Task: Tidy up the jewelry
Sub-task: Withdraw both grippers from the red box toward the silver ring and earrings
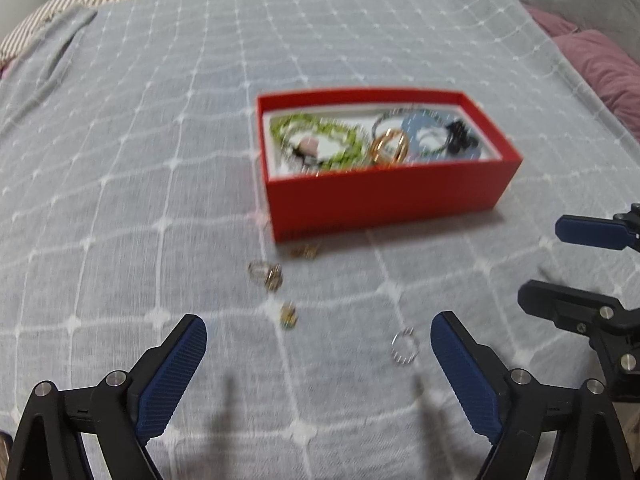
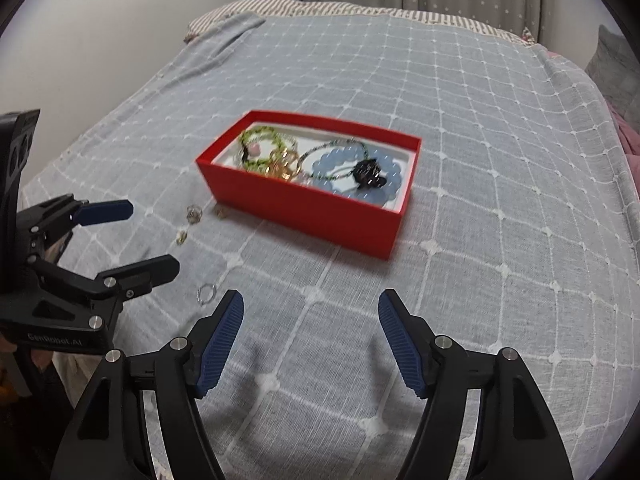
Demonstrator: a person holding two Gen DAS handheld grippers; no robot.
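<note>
A red box [image 1: 384, 196] [image 2: 304, 210] sits on the grey checked bedspread and holds green, gold and blue bracelets and a black piece. Loose rings lie in front of it: a silver ring [image 1: 405, 346] [image 2: 207, 293], a small gold piece [image 1: 289, 315] [image 2: 182, 237], a ring pair [image 1: 266, 273] [image 2: 195, 213], and a gold piece by the box [image 1: 307, 251] [image 2: 220, 211]. My left gripper [image 1: 318, 336] [image 2: 150, 238] is open and empty, just short of the rings. My right gripper [image 2: 311, 304] [image 1: 560, 264] is open and empty, to the right of the silver ring.
The bedspread [image 2: 480, 160] covers the bed. Striped bedding [image 2: 320, 6] lies at the far edge. Pink pillows [image 1: 600, 60] lie at the right. A wall stands at the left.
</note>
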